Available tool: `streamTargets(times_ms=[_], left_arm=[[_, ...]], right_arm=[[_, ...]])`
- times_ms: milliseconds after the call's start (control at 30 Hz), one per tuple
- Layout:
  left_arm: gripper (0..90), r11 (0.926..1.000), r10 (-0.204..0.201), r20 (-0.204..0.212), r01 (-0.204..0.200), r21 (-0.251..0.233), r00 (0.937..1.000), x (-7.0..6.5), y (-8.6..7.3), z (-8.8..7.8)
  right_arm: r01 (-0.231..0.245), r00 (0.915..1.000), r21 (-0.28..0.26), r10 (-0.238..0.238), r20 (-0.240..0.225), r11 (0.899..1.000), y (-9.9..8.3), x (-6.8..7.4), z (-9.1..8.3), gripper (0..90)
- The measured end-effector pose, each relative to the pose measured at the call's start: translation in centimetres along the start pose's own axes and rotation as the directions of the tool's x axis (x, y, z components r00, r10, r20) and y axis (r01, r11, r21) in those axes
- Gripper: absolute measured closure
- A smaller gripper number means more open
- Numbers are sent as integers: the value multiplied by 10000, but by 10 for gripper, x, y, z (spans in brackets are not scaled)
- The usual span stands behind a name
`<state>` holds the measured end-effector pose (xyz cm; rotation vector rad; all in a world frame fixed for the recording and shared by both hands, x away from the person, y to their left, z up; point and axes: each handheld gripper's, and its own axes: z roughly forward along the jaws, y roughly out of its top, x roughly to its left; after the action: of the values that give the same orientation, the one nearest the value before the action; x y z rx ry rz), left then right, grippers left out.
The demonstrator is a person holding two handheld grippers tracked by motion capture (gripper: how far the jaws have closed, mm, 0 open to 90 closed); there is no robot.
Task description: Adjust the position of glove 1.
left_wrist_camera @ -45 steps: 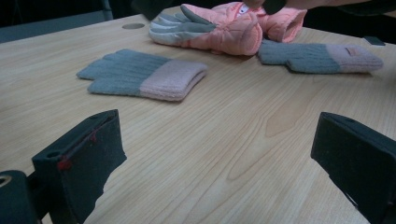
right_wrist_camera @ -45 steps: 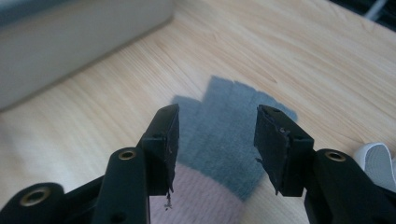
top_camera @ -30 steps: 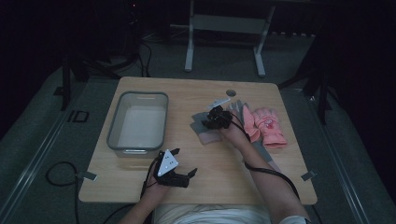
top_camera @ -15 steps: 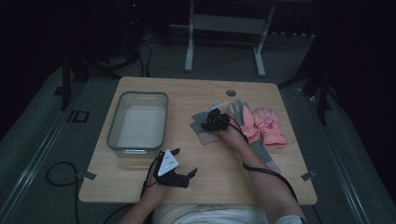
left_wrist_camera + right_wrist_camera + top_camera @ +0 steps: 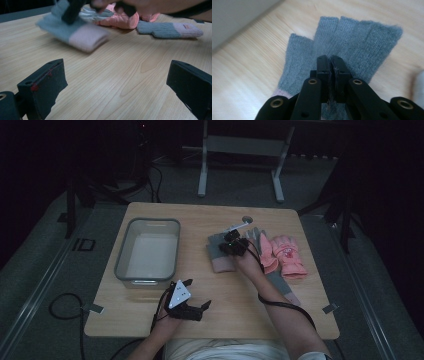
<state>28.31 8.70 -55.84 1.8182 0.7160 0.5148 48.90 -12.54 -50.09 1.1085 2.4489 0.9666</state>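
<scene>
The grey bin (image 5: 147,252) sits at the table's (image 5: 150,320) left, its open top unobstructed. The left gripper (image 5: 192,306) rests near the front edge, jaws spread, holding nothing. At centre, the right gripper (image 5: 231,245) has just closed, pinching the grey glove (image 5: 352,47), ready for lifting; 2 pink gloves (image 5: 285,255) crowd its right.

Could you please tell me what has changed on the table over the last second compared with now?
The right gripper has just been closing its jaws and is now shut on the grey glove, pinching its knit. The left gripper stayed open near the table's front edge. The clear bin, the pink gloves and the other grey glove kept their places.
</scene>
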Motion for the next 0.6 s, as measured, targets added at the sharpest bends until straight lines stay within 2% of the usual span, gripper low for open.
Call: streamTargets(times_ms=[67, 133, 167, 233, 333, 367, 467, 600], left_arm=[[20, 10000, 23, -26, -23, -11, 10000, 0, 0, 0], [20, 10000, -7, -36, 7, -29, 10000, -1, 0, 0], [20, 10000, 28, -55, -28, 2, 10000, 0, 0, 0], [20, 10000, -13, -64, 12, -10, 10000, -1, 0, 0], [20, 10000, -12, -46, 12, 10, 10000, -1, 0, 0], [20, 10000, 2, -51, -2, 4, 10000, -1, 0, 1], [20, 10000, 34, -56, -34, 12, 10000, -1, 0, 1], [20, 10000, -15, -51, 16, 37, 10000, 0, 0, 1]], right_arm=[[-94, 9998, -186, 97, 147, 9998, 4, 4, -14, 861], [-129, 9998, -237, 133, 158, 9996, 5, 6, -19, 861], [-241, 9989, -637, 266, 375, 9977, 4, 15, -38, 861], [-373, 9981, -960, 419, 463, 9947, 2, 21, -53, 861], [-165, 9966, -1132, 255, 786, 9934, 0, 29, -66, 860], [-386, 9965, -1321, 480, 681, 9905, -3, 34, -79, 861], [-400, 9959, -1460, 514, 749, 9885, -11, 44, -96, 860], [-780, 9940, -1747, 900, 621, 9815, -29, 56, -117, 860]])
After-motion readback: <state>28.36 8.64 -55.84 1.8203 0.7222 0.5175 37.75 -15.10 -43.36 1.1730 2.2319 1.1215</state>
